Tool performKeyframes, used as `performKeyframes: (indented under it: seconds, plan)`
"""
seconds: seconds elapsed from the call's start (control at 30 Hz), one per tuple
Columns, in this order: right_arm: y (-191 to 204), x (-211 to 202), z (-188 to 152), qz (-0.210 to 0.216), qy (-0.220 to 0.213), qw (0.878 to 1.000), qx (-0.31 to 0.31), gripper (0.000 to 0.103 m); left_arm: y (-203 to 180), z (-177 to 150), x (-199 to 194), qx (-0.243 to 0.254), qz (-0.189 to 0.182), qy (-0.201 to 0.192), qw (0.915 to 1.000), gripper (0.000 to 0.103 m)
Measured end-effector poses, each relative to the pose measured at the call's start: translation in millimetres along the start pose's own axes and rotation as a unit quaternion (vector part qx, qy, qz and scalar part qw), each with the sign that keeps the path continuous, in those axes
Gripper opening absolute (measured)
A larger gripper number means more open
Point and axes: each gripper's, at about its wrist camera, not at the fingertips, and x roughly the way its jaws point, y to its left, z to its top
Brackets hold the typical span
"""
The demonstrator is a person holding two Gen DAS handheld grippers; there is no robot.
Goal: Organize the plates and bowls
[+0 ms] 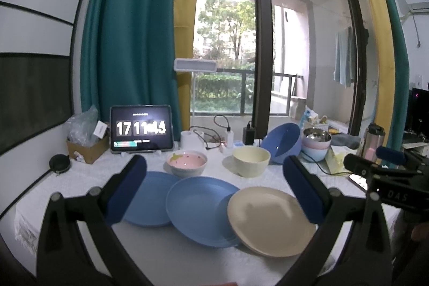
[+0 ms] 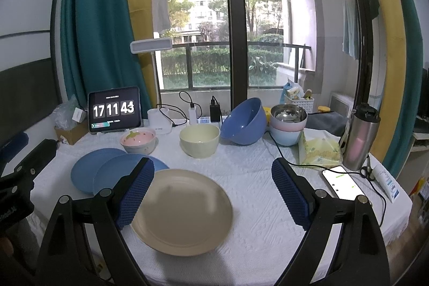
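On the white cloth lie two overlapping blue plates point(image 1: 198, 208) point(image 2: 88, 168) and a beige plate point(image 1: 268, 219) point(image 2: 182, 208) that rests partly on the nearer blue one. Behind them stand a pink strawberry bowl point(image 1: 187, 162) point(image 2: 138, 140), a cream bowl point(image 1: 250, 160) point(image 2: 199, 140) and a tilted blue bowl point(image 1: 281, 142) point(image 2: 244, 121). My left gripper point(image 1: 214, 173) hovers open above the plates, nothing between its fingers. My right gripper point(image 2: 213, 173) is open over the beige plate, holding nothing.
A steel bowl sits in stacked pink and blue bowls point(image 2: 288, 122) at the back right. A tablet clock point(image 2: 115, 109), chargers and cables line the back edge. A phone point(image 2: 341, 182), steel flask point(image 2: 360, 136), tissue pack point(image 2: 319, 149) and tube crowd the right side.
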Motion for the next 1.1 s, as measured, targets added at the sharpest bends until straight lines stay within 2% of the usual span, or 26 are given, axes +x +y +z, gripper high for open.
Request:
performKeyframes:
  seconds: [0.77, 1.1]
  plan:
    - [-2.1, 1.7, 0.7, 0.002, 0.002, 1.0, 0.001, 0.092, -1.3, 4.2, 4.5, 0.006, -0.001, 0.002, 1.0, 0.102]
    - [-4.6, 10.2, -3.4, 0.005, 0.017, 1.0, 0.002, 0.092, -2.8, 3.1, 12.5, 0.006, -0.001, 0.01, 0.9999, 0.102]
